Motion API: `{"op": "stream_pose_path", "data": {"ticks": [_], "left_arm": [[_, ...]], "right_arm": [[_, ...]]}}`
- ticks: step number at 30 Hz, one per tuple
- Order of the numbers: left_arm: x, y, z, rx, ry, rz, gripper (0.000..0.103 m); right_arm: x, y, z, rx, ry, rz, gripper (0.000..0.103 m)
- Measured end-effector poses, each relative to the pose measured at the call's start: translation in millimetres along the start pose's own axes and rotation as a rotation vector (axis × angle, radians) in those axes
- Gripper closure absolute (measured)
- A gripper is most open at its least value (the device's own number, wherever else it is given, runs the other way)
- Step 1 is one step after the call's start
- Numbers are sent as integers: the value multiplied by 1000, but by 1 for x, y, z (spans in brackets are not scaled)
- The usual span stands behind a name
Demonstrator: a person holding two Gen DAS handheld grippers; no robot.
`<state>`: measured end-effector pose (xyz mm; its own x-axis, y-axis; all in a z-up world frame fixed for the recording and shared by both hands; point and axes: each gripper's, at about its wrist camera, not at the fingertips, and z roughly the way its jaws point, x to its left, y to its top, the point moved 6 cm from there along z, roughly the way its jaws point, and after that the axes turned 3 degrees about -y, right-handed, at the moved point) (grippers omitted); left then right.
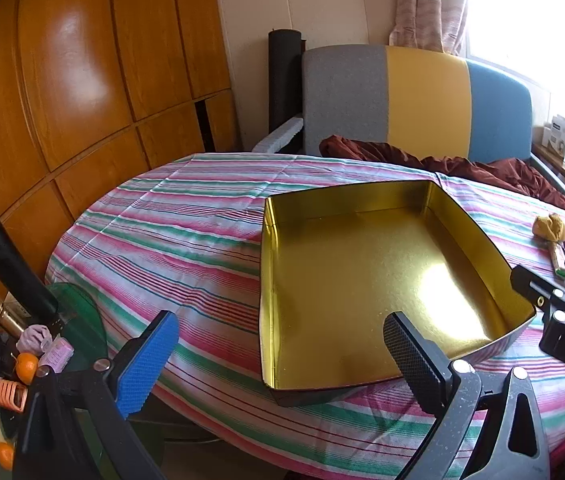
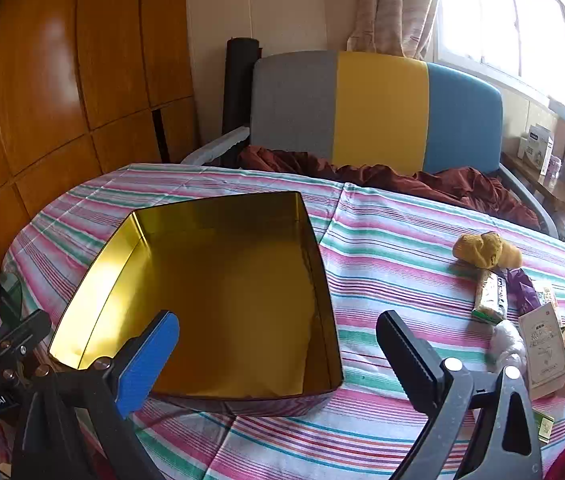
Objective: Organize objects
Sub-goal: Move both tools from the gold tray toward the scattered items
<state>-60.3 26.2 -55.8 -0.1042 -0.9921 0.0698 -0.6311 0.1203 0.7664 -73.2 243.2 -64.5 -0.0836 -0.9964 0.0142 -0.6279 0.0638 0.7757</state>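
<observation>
Left gripper [image 1: 282,360] fully spread, nothing between its fingers [image 1: 150,360], angled downward. Right gripper [image 2: 278,360] same: fingers [image 2: 148,360] wide apart, empty, tilted down. Both sit side by side, close but not touching.

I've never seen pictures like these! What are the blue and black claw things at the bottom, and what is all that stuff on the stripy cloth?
Those claws are grabbers that a person holds, one in each hand. Each carries a small camera looking along its two fingers, so one picture comes from the left gripper and the other from the right gripper. Both are wide open and hold nothing. On the striped tablecloth sits an empty gold tin box. To its right lies a small pile to tidy: a yellow sock, a green snack bar, a purple wrapper and a small carton.
</observation>
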Motion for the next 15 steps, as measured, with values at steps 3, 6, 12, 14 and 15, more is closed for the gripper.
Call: {"op": "stream_pose_path", "data": {"ticks": [3, 6, 12, 14, 15], "left_arm": [[-5, -1, 2, 12, -17, 17, 0], [-12, -4, 6, 44, -106, -5, 0], [-23, -12, 12, 118, -213, -38, 0], [-29, -12, 11, 119, -238, -28, 0], [-33, -13, 10, 120, -254, -20, 0]], "right_arm": [[-5, -5, -2, -11, -7, 10, 2], [-14, -4, -5, -22, -18, 24, 2], [-53, 2, -15, -49, -60, 89, 2], [-72, 3, -19, -53, -77, 118, 2], [-83, 4, -21, -51, -88, 138, 2]]}}
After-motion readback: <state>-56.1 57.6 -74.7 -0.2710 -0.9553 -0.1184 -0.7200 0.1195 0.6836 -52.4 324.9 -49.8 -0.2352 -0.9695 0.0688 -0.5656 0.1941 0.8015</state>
